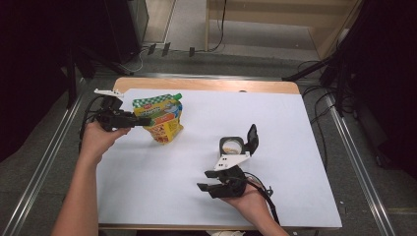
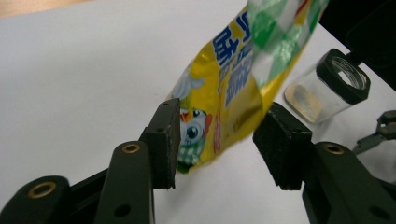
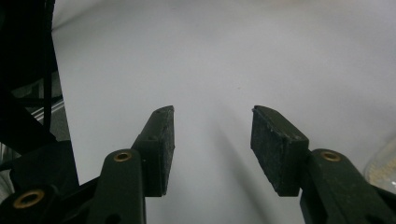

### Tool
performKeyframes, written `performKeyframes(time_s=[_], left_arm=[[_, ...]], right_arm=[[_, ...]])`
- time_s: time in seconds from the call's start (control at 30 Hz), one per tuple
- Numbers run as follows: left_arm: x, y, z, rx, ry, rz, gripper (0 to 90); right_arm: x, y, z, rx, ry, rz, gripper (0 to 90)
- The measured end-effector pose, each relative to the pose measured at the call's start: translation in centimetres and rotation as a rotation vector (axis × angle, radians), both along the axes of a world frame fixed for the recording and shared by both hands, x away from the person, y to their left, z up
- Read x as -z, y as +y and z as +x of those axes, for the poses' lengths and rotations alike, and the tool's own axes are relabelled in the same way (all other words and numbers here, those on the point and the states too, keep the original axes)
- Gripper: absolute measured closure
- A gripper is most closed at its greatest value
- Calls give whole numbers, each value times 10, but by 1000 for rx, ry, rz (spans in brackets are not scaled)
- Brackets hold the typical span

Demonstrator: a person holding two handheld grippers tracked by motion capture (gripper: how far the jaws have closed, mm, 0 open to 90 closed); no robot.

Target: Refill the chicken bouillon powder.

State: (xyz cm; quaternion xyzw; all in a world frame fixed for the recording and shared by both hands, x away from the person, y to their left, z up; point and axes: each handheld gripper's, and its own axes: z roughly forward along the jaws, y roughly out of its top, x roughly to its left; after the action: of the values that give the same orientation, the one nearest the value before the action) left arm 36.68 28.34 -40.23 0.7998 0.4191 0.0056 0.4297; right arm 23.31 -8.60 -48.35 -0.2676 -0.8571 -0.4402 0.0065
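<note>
A white-topped bench (image 1: 295, 128) stands on grey floor. Left claw (image 2: 219, 140) gapes around a yellow pouch (image 2: 224, 88); right claw (image 3: 212, 144) gapes, near a jar (image 1: 232, 146).

A lab recording bay is suggested. The white-covered table (image 1: 275, 113) is flanked by black stands (image 1: 339, 69), with floor cables (image 1: 147, 51) behind it.

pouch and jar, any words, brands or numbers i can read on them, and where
Yellow pouch, left gripper view: large blue characters, probably Chinese, run down its front; the first looks like "味", the rest are blurred and partly cut off.
Yellow pouch, high view: a red label and other print, too small to read.
Glass jar with black rim: no text visible.
No numbers can be read anywhere.
</note>
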Motion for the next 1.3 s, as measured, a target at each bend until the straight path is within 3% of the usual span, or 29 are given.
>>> performKeyframes(time_s=[0.13, 0.4, 0.7, 0.97, 1.1, 1.3], left_arm=[[0, -8, 4, 14, -14, -1, 567], [5, -19, 10, 36, 2, -17, 718], [5, -26, 10, 27, 0, -8, 844], [0, -34, 8, -1, 3, -18, 860], [-6, -37, 5, 12, 21, -47, 862], [-18, -47, -4, 38, 19, -50, 865]], right_arm=[[-3, 8, 4, -8, -5, 4, 500], [-9, 16, 11, 2, -9, 5, 497], [-7, 26, 19, 15, -14, 27, 492], [-3, 27, 15, 12, -13, 17, 479], [-2, 26, 15, 14, -21, 22, 480], [-1, 24, 17, 23, -24, 28, 480]])
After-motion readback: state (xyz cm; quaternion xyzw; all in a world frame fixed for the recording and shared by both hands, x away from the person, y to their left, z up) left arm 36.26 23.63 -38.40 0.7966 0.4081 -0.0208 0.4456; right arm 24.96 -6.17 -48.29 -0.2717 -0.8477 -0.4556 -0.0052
